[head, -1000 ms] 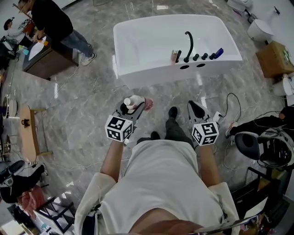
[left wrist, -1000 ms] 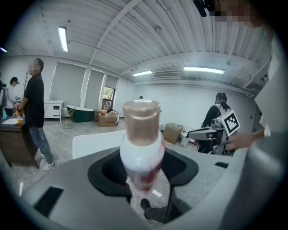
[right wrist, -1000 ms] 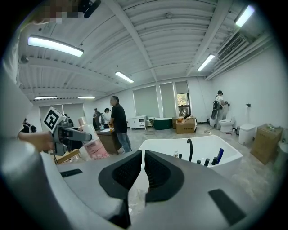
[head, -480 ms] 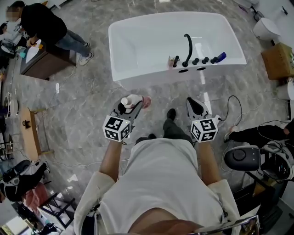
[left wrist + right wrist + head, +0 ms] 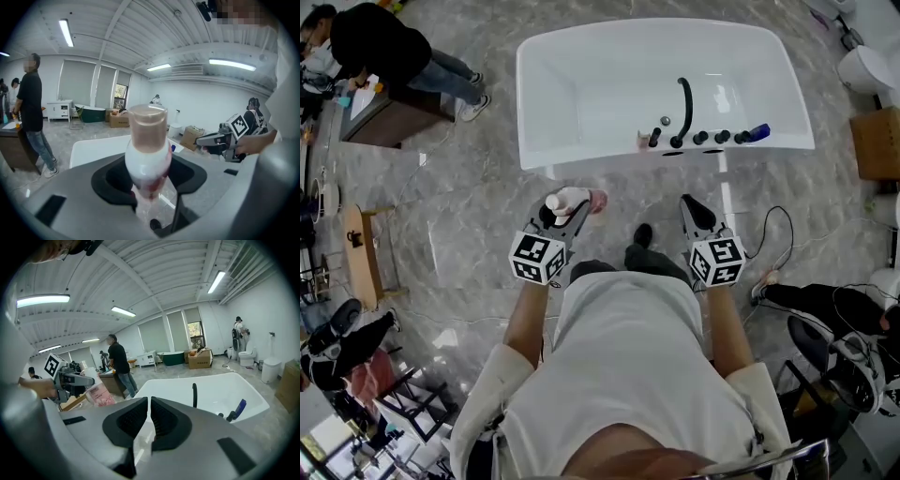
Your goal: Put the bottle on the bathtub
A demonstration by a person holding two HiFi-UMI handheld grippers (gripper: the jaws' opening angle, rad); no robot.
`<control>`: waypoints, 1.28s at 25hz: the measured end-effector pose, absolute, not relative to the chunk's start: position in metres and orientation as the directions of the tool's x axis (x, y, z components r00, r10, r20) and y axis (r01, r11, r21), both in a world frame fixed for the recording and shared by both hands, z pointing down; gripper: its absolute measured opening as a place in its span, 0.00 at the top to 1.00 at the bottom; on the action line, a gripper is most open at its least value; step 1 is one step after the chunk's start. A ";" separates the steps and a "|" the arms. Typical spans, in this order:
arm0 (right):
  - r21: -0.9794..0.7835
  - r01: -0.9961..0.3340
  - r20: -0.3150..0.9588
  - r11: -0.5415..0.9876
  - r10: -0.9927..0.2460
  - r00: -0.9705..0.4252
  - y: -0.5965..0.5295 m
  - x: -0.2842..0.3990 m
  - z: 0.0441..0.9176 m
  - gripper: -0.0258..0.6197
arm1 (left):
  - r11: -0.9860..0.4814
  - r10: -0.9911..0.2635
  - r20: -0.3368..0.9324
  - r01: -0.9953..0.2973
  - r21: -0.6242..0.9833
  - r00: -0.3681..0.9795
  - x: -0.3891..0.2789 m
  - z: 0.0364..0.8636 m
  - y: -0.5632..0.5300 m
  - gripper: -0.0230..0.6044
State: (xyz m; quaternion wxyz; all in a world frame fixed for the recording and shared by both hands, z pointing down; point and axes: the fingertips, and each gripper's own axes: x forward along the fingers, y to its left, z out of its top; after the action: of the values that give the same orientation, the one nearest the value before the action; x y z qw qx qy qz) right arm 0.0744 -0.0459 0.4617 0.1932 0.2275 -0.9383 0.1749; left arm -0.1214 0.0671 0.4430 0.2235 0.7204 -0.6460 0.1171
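Note:
A white bottle [image 5: 571,201] with a pink label and a pinkish cap sits clamped in my left gripper [image 5: 560,217], held over the marble floor just short of the bathtub's near wall. Seen from the left gripper view, the bottle [image 5: 148,154] stands upright between the dark jaws. The white bathtub [image 5: 581,150] lies ahead, with a black faucet [image 5: 684,103] and knobs on its near ledge. My right gripper [image 5: 695,211] is shut and empty, level with the left one. From the right gripper view, the tub [image 5: 168,387] and the bottle [image 5: 96,389] both show.
A small bottle [image 5: 645,141] and a blue object [image 5: 758,132] rest on the tub ledge beside the faucet. A person [image 5: 380,47] stands at a dark cabinet at far left. A cable [image 5: 783,234] trails across the floor at right. A cardboard box [image 5: 877,141] sits at far right.
I have stepped nearer the bathtub, which now sits closer in front of both grippers. The bottle stays gripped in the left gripper; the right stays shut.

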 end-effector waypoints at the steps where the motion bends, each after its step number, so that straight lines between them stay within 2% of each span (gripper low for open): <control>1: -0.243 -0.489 0.444 0.838 -0.352 -0.824 -0.053 0.075 0.465 0.90 | -0.057 -0.878 0.461 -0.984 0.170 0.130 -0.121 0.446 0.061 0.61; 8: -0.283 -0.468 0.465 0.837 -0.307 -0.830 -0.091 0.071 0.481 0.90 | -0.008 -0.864 0.494 -0.985 0.172 0.093 -0.126 0.460 0.024 0.61; 15: -0.295 -0.474 0.478 0.830 -0.301 -0.825 -0.100 0.047 0.487 0.90 | -0.028 -0.851 0.513 -0.986 0.165 0.110 -0.146 0.469 0.001 0.61; 24: -0.293 -0.548 0.516 0.783 -0.353 -0.780 -0.108 0.018 0.505 0.90 | -0.145 -0.819 0.540 -0.981 0.133 0.194 -0.179 0.496 -0.032 0.61; 32: -0.304 -0.604 0.542 0.737 -0.388 -0.746 -0.112 0.000 0.540 0.90 | -0.320 -0.777 0.562 -0.947 0.033 0.282 -0.191 0.545 -0.070 0.61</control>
State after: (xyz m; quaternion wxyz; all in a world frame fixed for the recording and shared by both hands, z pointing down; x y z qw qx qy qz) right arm -0.0001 -0.1122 0.5400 0.2276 0.2744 -0.9036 0.2374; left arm -0.1908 -0.0697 0.5451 0.1845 0.7792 -0.5533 0.2297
